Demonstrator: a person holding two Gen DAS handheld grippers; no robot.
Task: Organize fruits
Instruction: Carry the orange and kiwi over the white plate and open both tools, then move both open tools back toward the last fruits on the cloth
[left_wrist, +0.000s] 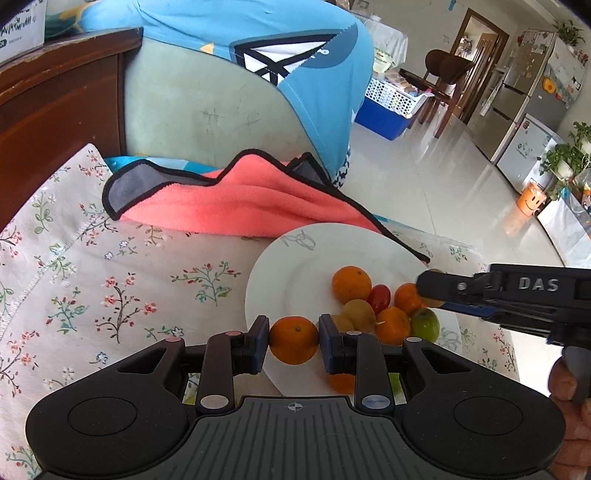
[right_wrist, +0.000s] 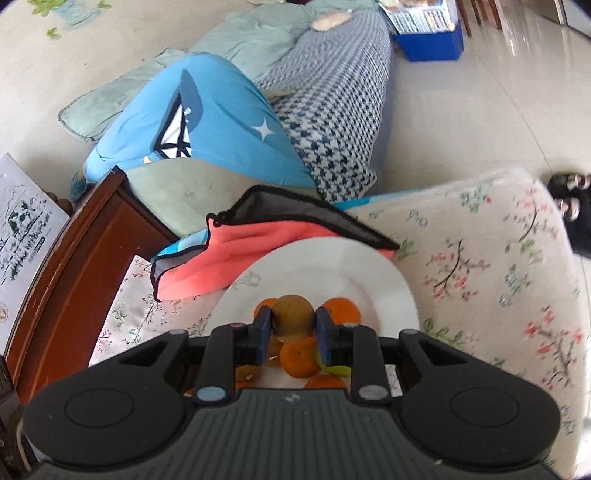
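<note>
A white plate (left_wrist: 295, 258) lies on the floral cloth and holds several oranges, a red cherry tomato (left_wrist: 379, 298), a green lime (left_wrist: 425, 325) and a brown kiwi (left_wrist: 358, 314). My left gripper (left_wrist: 294, 340) is shut on an orange (left_wrist: 294, 339) over the plate's near rim. My right gripper (right_wrist: 294, 326) is shut on a brown kiwi (right_wrist: 293, 317) above the fruit pile on the plate (right_wrist: 332, 266). The right gripper also shows in the left wrist view (left_wrist: 428, 286), reaching in from the right over the fruit.
A pink towel with a black edge (left_wrist: 229, 206) lies bunched behind the plate, touching its far rim. A blue cushion (left_wrist: 258, 55) and a wooden cabinet (left_wrist: 55, 110) stand behind. The floral cloth (right_wrist: 498, 277) spreads to the right. Tiled floor lies beyond.
</note>
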